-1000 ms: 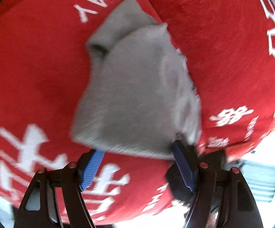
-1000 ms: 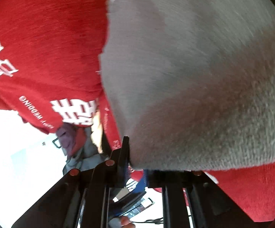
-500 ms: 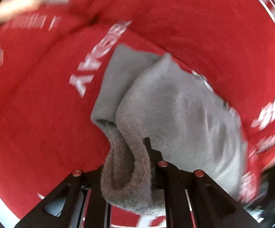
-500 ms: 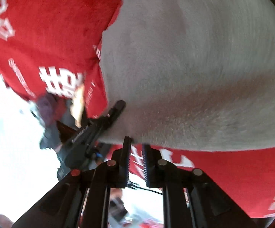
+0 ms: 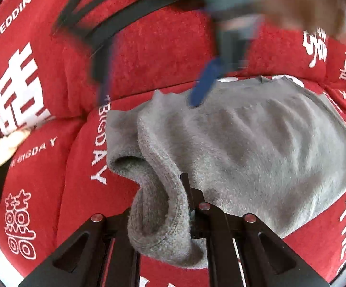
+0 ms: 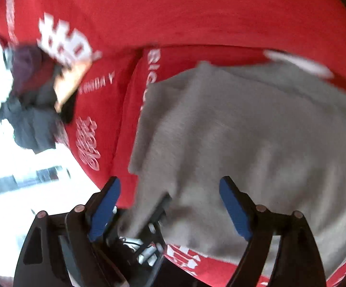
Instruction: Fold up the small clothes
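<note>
A grey fleece garment (image 5: 256,148) lies spread on a red cover (image 5: 149,47) printed with white letters. My left gripper (image 5: 175,205) is shut on the garment's ribbed hem (image 5: 158,224) at its near left corner. My right gripper (image 6: 170,205) is open and empty above the garment (image 6: 244,143). It also shows blurred in the left wrist view (image 5: 149,83), over the garment's far edge. The left gripper's tip shows in the right wrist view (image 6: 158,208), under the grey cloth.
A heap of dark and tan clothes (image 6: 34,105) lies at the cover's left edge, next to a bright white floor (image 6: 17,191). Part of it shows in the left wrist view (image 5: 0,153). Behind the garment the red cover (image 6: 196,12) rises as a backrest.
My right gripper has opened, let go of the garment and pulled back above it. My left gripper closed on the ribbed hem half a second ago and still holds it.
</note>
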Available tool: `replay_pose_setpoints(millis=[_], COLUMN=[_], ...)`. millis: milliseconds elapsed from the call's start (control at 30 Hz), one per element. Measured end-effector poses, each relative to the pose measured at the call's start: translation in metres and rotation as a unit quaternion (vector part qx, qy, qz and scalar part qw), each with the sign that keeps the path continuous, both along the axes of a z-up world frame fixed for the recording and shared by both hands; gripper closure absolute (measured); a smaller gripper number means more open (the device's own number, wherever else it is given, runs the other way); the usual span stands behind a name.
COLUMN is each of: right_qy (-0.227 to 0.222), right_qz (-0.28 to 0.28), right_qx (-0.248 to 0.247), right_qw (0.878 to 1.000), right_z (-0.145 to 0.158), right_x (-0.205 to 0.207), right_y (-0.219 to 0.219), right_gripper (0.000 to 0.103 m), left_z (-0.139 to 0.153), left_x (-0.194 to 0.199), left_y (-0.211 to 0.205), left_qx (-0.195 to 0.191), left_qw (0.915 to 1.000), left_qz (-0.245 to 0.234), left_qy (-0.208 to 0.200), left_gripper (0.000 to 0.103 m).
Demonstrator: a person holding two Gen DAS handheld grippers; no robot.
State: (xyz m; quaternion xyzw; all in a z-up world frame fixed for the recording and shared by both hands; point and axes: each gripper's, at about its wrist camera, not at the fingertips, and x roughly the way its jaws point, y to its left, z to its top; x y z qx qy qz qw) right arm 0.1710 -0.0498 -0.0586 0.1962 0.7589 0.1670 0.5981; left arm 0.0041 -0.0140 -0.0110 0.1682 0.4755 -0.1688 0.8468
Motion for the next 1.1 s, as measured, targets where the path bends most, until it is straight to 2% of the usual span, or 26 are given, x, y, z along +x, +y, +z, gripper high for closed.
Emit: replay_pose_setpoints(millis=[100,233,300,433,467,500,533,567,667,733,800,933,1100], right_qy=[0.039,0.055,0.066,0.075,0.074,0.070,0.061,0.054,0.029,0.003,-0.027,-0.093,-0.157], right_qz=[0.067,0.131,0.153,0.207,0.207,0.202,0.193,0.173,0.085,0.044,0.007,-0.072,-0.157], right_qx=[-0.027,-0.058,-0.068,-0.130,-0.137,-0.142,-0.152,-0.150,-0.075,-0.025,0.025,0.116,0.164], right_qw=[0.997,0.988,0.984,0.967,0.966,0.966,0.967,0.972,0.993,0.999,0.999,0.986,0.961], right_z=[-0.021,-0.039,-0.046,-0.066,-0.069,-0.070,-0.070,-0.068,-0.050,-0.031,-0.009,0.036,0.078], right_x=[0.023,0.036,0.036,0.030,0.027,0.026,0.024,0.022,0.018,0.010,-0.001,-0.033,-0.078], right_y=[0.040,0.083,0.098,0.113,0.108,0.103,0.094,0.081,0.039,0.013,-0.015,-0.079,-0.169], right_gripper=[0.008,0.004,0.004,0.004,0.008,0.017,0.052,0.081,0.085,0.085,0.085,0.085,0.085], left_z=[-0.001,0.001,0.002,0.006,0.007,0.009,0.011,0.015,0.034,0.049,0.065,0.094,0.113], left_x=[0.001,0.001,0.000,-0.001,0.000,0.001,0.001,0.001,-0.001,-0.005,-0.011,-0.025,-0.042], left_y=[-0.001,-0.001,-0.001,-0.001,-0.001,-0.001,-0.002,-0.003,-0.011,-0.023,-0.038,-0.080,-0.143], left_qx=[-0.001,-0.004,-0.003,-0.007,-0.008,-0.012,-0.014,-0.017,-0.035,-0.047,-0.055,-0.076,-0.101], left_qw=[1.0000,1.0000,0.9999,0.9999,0.9999,0.9999,0.9999,0.9998,0.9992,0.9982,0.9966,0.9899,0.9773], left_qz=[-0.003,-0.003,-0.004,-0.006,-0.006,-0.007,-0.008,-0.010,-0.021,-0.037,-0.059,-0.115,-0.183], left_qy=[-0.004,-0.009,-0.010,-0.007,-0.003,0.003,0.004,0.003,-0.001,-0.008,-0.018,-0.033,-0.036], left_gripper=[0.091,0.091,0.091,0.091,0.091,0.091,0.091,0.091,0.091,0.091,0.091,0.091,0.091])
